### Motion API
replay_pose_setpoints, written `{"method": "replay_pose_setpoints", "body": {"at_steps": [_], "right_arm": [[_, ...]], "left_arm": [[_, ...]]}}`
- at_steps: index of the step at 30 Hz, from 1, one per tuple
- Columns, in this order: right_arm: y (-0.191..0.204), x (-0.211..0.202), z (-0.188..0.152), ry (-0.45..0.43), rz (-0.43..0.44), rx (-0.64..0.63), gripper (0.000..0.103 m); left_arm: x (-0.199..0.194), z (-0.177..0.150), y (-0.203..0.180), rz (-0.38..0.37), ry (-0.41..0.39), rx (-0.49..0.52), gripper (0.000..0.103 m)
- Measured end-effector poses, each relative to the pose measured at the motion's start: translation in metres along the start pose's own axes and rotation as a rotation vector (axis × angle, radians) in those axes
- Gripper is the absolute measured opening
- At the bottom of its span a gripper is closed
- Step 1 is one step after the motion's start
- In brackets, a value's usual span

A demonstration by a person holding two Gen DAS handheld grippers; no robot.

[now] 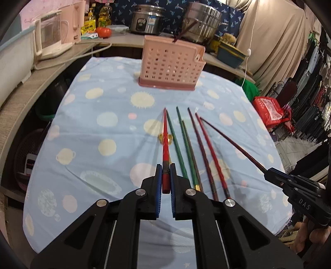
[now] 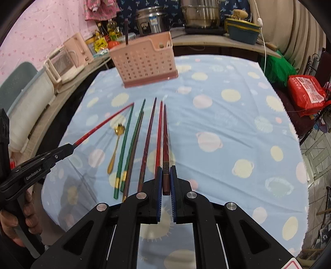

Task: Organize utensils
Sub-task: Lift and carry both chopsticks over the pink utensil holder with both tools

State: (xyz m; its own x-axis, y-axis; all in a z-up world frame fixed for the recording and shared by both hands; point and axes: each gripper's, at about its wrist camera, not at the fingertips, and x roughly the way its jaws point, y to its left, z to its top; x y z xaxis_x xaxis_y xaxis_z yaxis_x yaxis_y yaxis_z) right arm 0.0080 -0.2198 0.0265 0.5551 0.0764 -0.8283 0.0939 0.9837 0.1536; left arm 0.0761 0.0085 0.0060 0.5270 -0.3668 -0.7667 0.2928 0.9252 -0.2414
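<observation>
My left gripper (image 1: pixel 165 171) is shut on a red chopstick (image 1: pixel 165 136), held above the tablecloth and pointing at the pink perforated utensil basket (image 1: pixel 171 66). My right gripper (image 2: pixel 165 171) is shut on a dark brown chopstick (image 2: pixel 165 134); it also shows in the left wrist view (image 1: pixel 275 177) at the right. Several chopsticks lie side by side on the cloth: green ones (image 1: pixel 179 142), a dark maroon one (image 1: pixel 201 151) and a red one (image 1: pixel 211 153). A gold spoon (image 2: pixel 115 144) lies left of them. One dark chopstick (image 2: pixel 126 31) stands in the basket (image 2: pixel 144 62).
The table has a blue cloth with pale spots (image 1: pixel 93 124). Behind it a counter holds a rice cooker (image 1: pixel 148 19), a steel pot (image 1: pixel 201 22), a pink kettle (image 1: pixel 51 37), oil bottles and a tomato (image 1: pixel 103 32). A red bag (image 2: pixel 306 93) is at the right.
</observation>
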Motion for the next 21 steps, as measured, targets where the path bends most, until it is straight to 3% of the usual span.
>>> {"method": "replay_pose_setpoints", "body": {"at_steps": [10,21], "right_arm": [[-0.005,-0.041,0.046,-0.149,0.002,-0.006,0.007],[-0.007,-0.057,0.101,-0.255,-0.010,-0.015,0.007]], "left_arm": [[-0.038,0.046,-0.006,-0.003,-0.128,0.010,0.007],[-0.053,0.109,-0.013,0.016,-0.247,0.041,0.007]]}}
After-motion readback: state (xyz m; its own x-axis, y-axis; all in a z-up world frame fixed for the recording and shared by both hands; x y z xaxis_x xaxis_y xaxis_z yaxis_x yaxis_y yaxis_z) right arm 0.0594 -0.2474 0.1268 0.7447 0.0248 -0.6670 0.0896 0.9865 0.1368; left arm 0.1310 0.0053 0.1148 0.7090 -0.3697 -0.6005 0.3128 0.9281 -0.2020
